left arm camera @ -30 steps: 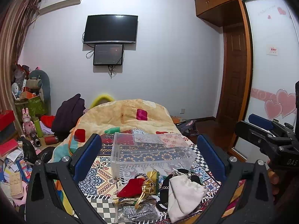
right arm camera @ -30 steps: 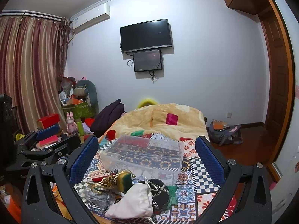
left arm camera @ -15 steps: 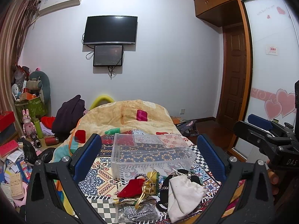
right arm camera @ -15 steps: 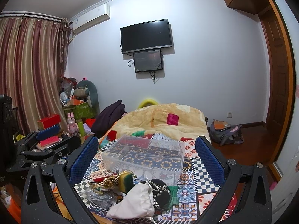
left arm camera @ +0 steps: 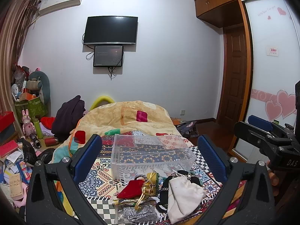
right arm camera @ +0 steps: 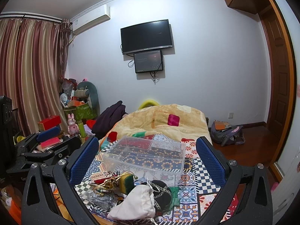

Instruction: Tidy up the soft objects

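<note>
The left gripper hangs with jaws spread wide and empty; the red pouch lies below them, toward its left finger. The white drawstring pouch lies low between the equally wide, empty jaws of the right gripper, seemingly the nearer tool. The clear box sits just beyond the pile, long axis crosswise.

Soft pouches heaped before clear bin
</note>
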Motion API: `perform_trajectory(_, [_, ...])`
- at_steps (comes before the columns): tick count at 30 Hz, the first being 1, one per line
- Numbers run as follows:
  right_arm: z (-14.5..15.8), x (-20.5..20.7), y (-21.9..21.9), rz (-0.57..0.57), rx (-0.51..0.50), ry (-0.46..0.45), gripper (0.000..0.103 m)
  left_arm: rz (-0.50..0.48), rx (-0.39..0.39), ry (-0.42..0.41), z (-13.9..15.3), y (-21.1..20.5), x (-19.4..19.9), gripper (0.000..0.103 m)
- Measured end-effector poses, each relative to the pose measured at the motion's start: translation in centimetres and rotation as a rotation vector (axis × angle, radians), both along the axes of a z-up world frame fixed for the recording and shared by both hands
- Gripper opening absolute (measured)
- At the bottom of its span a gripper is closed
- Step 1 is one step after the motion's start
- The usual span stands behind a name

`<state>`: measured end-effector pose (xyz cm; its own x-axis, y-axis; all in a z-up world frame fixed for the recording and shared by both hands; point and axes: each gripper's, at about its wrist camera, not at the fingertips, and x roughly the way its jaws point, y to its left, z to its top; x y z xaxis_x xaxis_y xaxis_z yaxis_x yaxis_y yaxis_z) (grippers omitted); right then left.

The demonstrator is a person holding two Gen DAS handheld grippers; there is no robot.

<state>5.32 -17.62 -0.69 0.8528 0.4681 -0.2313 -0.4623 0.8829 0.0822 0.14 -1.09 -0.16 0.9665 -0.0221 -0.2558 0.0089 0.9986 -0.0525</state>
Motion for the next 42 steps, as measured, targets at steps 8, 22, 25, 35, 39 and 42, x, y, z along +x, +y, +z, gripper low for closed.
perform_trajectory(8, [0.1,-0.1,-0.1,-0.002,0.002,-0.001,0.103,0.0,-0.002,-0.001,0.0,-0.1,0.0,0.103])
perform_trajectory(22, [0.1,-0.2,-0.1,-0.002,0.007,-0.004,0.103,-0.002,-0.003,-0.002,0.0,0.0,-0.2,0.103])
perform_trajectory(25, [0.2,-0.2,0.0,-0.001,0.007,-0.005,0.103,-0.004,-0.002,-0.001,-0.1,-0.1,-0.1,0.103])
perform_trajectory(35, [-0.4,0.3,-0.2,-0.019,0.003,0.028,0.103,-0.034,-0.01,0.07,-1.3,0.4,0.8,0.103])
perform_trajectory(39, [-1.9,1.6,-0.5,-0.03,-0.018,0.094,0.103,-0.037,-0.037,0.137,-2.8,1.3,1.9,0.103])
perform_trajectory(42, [-3.3,2.9,-0.7,-0.018,-0.014,0.171,0.103,-0.045,-0.058,0.204,-4.5,1.9,2.7,0.087])
